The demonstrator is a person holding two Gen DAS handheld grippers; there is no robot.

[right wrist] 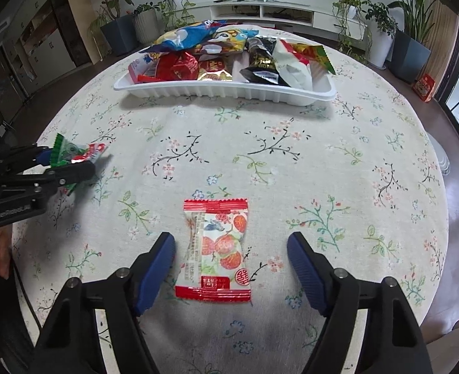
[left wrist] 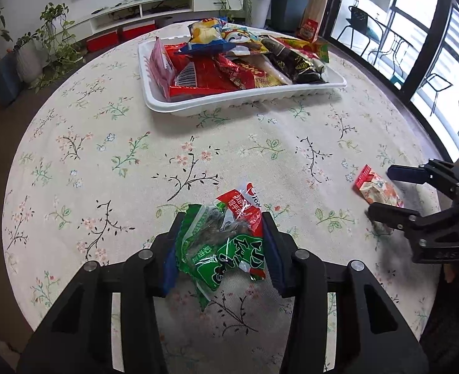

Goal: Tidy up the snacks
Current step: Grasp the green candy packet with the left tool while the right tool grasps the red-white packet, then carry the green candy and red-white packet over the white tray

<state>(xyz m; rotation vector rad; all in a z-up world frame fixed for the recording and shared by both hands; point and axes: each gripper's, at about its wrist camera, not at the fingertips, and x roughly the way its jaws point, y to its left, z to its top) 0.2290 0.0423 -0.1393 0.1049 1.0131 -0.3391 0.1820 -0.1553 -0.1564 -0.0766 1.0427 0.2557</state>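
Nearer than the white tray (left wrist: 245, 101), the left gripper (left wrist: 221, 246) is pinching the green packet (left wrist: 223, 243), crumpling its light, slippery film. To its right, the right gripper (right wrist: 231, 268) is straddling the strawberry packet (right wrist: 217, 249), fingers clear; it looks soft, best pinched across its middle.

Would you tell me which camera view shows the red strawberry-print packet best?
The right wrist view: the strawberry-print packet lies flat, whole and centred between open fingers. The left wrist view shows it small at the right edge, partly hidden by the right gripper.
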